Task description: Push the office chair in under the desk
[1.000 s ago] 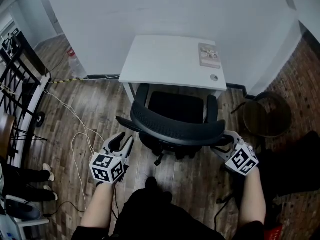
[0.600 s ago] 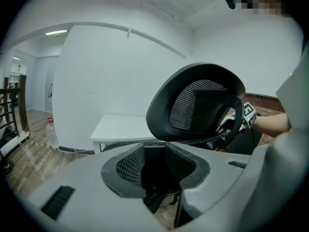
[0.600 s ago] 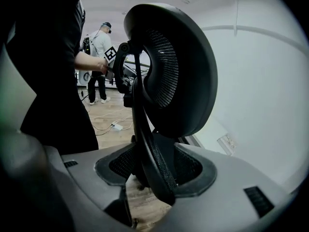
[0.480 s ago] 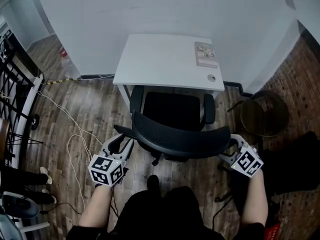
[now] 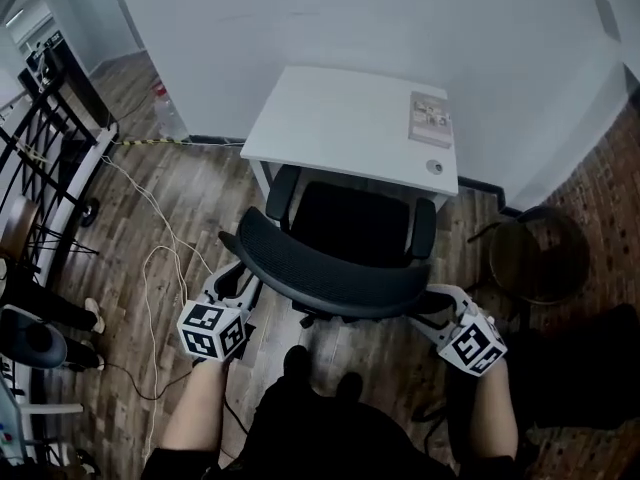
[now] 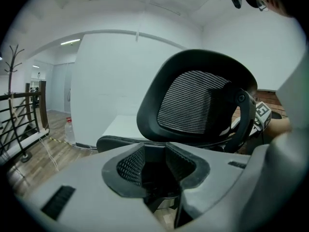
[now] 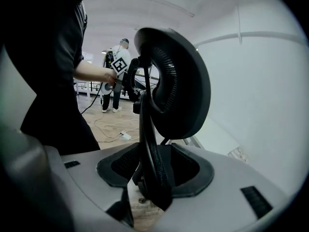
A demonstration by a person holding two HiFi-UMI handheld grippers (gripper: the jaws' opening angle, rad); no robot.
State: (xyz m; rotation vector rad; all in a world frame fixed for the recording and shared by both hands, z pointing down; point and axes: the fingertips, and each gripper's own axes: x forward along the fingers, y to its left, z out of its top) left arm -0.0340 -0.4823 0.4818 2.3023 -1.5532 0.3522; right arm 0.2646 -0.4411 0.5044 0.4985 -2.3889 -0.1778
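Flanks the back of the office chair [image 5: 335,268] with left gripper [image 5: 240,282] agape at 8 o'clock and right gripper [image 5: 433,303] at 4, just closing loosely round the rim, not yet pinching it — sets up an even shove toward the desk [image 5: 340,118] at 12.

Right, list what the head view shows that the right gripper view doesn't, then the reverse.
Head view only: the chair's seat, the round dark stool, the water bottle. Right gripper view only: the backrest frame standing between the open jaws of the right gripper, which have just been closing. Both: the office chair's backrest, the white desk, the left gripper.
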